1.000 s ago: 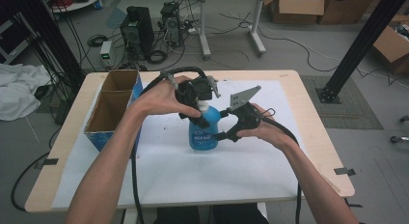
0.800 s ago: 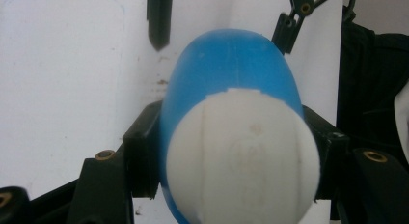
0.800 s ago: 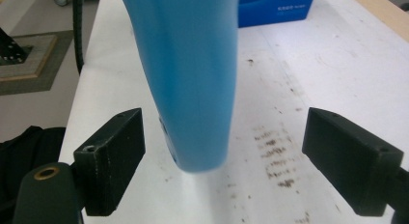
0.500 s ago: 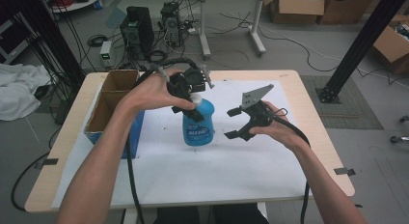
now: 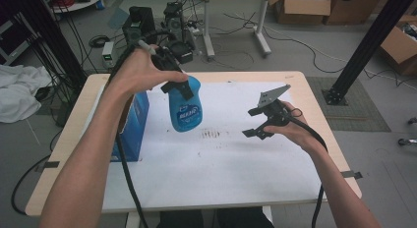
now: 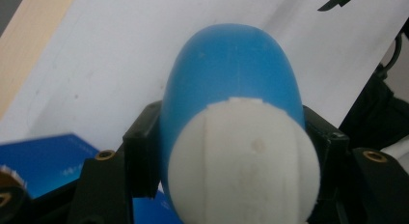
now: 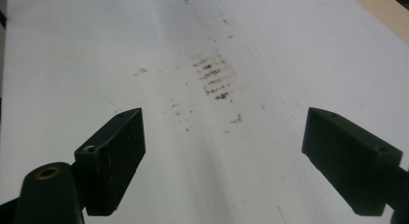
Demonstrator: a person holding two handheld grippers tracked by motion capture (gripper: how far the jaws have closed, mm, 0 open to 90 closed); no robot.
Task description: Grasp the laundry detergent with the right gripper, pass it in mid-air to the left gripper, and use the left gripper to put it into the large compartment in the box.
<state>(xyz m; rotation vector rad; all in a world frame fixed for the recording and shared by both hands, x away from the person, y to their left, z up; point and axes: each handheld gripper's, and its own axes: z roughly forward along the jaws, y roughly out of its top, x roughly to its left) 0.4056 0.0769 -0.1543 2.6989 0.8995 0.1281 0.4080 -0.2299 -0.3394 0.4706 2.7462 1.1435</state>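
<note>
My left gripper (image 5: pixel 179 88) holds the blue bottle (image 5: pixel 185 109) in the air above the white sheet (image 5: pixel 221 159), over the surface's left half, near its far edge; the bottle hangs label outward, clear of the sheet. In the left gripper view the fingers (image 6: pixel 142 151) press on both sides of the bottle (image 6: pixel 231 84) just below its white cap (image 6: pixel 243 161). My right gripper (image 5: pixel 255 122) hovers over the right half of the surface, well apart from the bottle, its fingers (image 7: pixel 113 156) spread wide with nothing between them, only the sheet and a patch of dark smudges (image 7: pixel 212 77) beneath. A blue box (image 5: pixel 134 125) stands at the left edge of the surface, just beside my left forearm.
</note>
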